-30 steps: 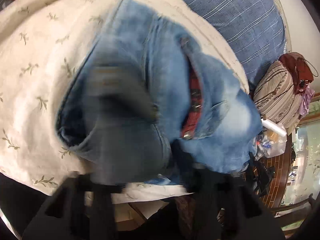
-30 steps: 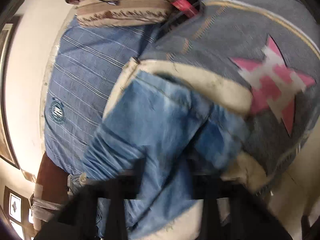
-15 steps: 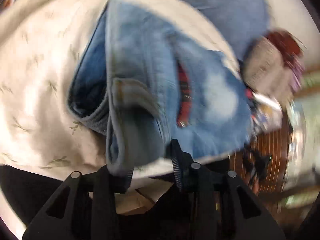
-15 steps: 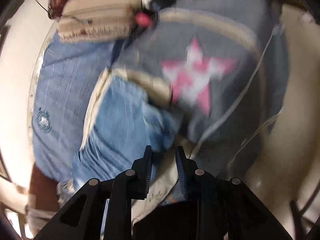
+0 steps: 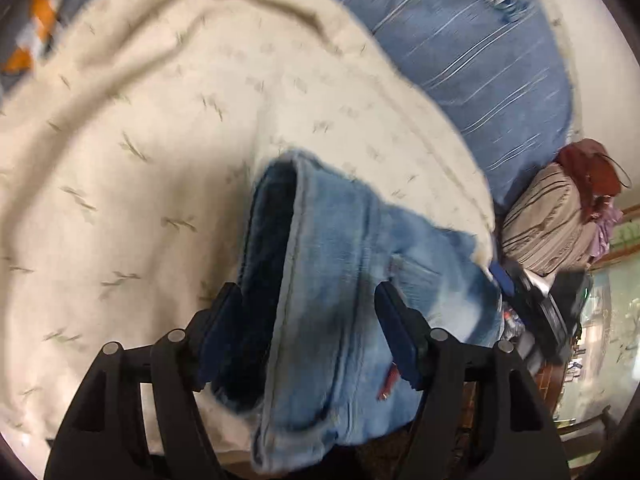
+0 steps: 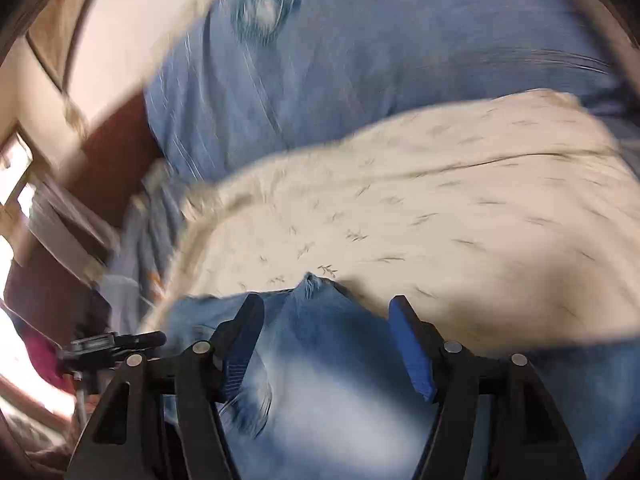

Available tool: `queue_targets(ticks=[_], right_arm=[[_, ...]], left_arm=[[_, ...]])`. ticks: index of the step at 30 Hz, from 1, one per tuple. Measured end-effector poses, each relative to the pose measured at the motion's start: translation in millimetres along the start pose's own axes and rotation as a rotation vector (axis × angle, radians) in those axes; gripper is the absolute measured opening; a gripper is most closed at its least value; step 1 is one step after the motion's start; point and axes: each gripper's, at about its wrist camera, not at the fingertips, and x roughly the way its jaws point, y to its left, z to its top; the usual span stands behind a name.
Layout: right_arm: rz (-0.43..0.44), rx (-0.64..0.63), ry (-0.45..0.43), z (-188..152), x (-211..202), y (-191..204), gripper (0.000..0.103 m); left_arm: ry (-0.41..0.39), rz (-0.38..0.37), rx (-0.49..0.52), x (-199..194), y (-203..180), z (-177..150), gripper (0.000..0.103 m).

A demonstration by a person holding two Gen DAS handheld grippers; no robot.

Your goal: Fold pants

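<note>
The light blue denim pants (image 5: 340, 280) lie bunched on a cream bedspread (image 5: 140, 140), a hem or waistband edge turned up and showing the darker inside. My left gripper (image 5: 308, 300) is open, its fingers on either side of the bunched denim, which fills the gap between them. In the right wrist view the pants (image 6: 328, 380) spread under my right gripper (image 6: 326, 312), which is open with its blue-padded fingers (image 6: 412, 348) wide apart above the fabric. This view is blurred.
A blue striped pillow (image 5: 460, 40) lies beyond the bedspread and also shows in the right wrist view (image 6: 360, 48). A striped bag with a red item (image 5: 560, 220) sits at the right. Dark wooden furniture (image 6: 80, 240) stands at the left.
Both grippers have opened: each held denim half a second ago and now stands wide. The right gripper swung from the star-patterned blanket towards the cream bedspread and pillow.
</note>
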Motion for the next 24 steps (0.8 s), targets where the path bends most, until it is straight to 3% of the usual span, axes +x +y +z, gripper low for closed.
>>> queue_targets(ticks=[1, 2, 3, 4, 7, 9, 11, 13, 15, 17, 19, 20, 22, 24], right_arm=[[-0.007, -0.03, 0.098, 5.7, 28.1, 4.8, 0.07], [-0.016, -0.045, 0.153, 3.8, 42.9, 6.9, 0.064], [-0.014, -0.075, 0.181, 4.0, 52.9, 12.2, 0.022], [-0.012, -0.122, 0.178, 5.6, 52.8, 22.2, 0.01], [-0.061, -0.242, 0.035, 10.4, 28.6, 46.6, 0.01], [-0.143, -0.257, 0.068, 6.4, 50.2, 39.9, 0.01], [-0.231, -0.289, 0.112, -0.5, 76.5, 38.8, 0.017], [-0.233, -0.283, 0.059, -3.1, 72.7, 46.2, 0.023], [-0.151, -0.17, 0.042, -5.2, 48.9, 30.3, 0.027], [-0.089, -0.038, -0.036, -14.6, 1.2, -1.5, 0.032], [-0.106, 0.06, -0.117, -26.2, -43.9, -39.5, 0.053], [-0.174, 0.115, -0.178, -35.1, -77.2, -70.7, 0.056], [-0.312, 0.199, -0.24, -52.9, -123.8, -121.5, 0.059], [-0.436, 0.323, -0.26, -74.8, -163.1, -178.4, 0.06]], left_arm=[[0.015, -0.012, 0.003, 6.9, -2.1, -0.7, 0.053], [0.026, -0.033, 0.009, 10.8, -4.6, 0.4, 0.029], [0.032, -0.048, 0.02, 9.3, -6.7, -1.4, 0.024], [0.023, -0.068, 0.039, 4.1, -10.7, -2.7, 0.022], [-0.072, -0.056, 0.106, -10.7, -21.4, -4.8, 0.022], [-0.091, 0.033, 0.12, -0.3, -18.5, -1.8, 0.022], [-0.041, 0.079, 0.094, 19.6, -10.3, 0.9, 0.024], [-0.049, 0.053, 0.068, 15.7, -3.0, -2.2, 0.023], [-0.061, 0.051, 0.071, 2.9, -2.6, -5.1, 0.023], [-0.071, 0.024, 0.087, -11.7, -2.4, -9.2, 0.024], [-0.089, 0.011, 0.098, -22.3, -1.1, -10.3, 0.031], [-0.101, 0.008, 0.103, -27.9, 0.1, -11.7, 0.048], [-0.126, 0.006, 0.09, -34.1, 0.4, -9.7, 0.066], [-0.124, -0.005, 0.06, -27.3, -0.1, -4.6, 0.066]])
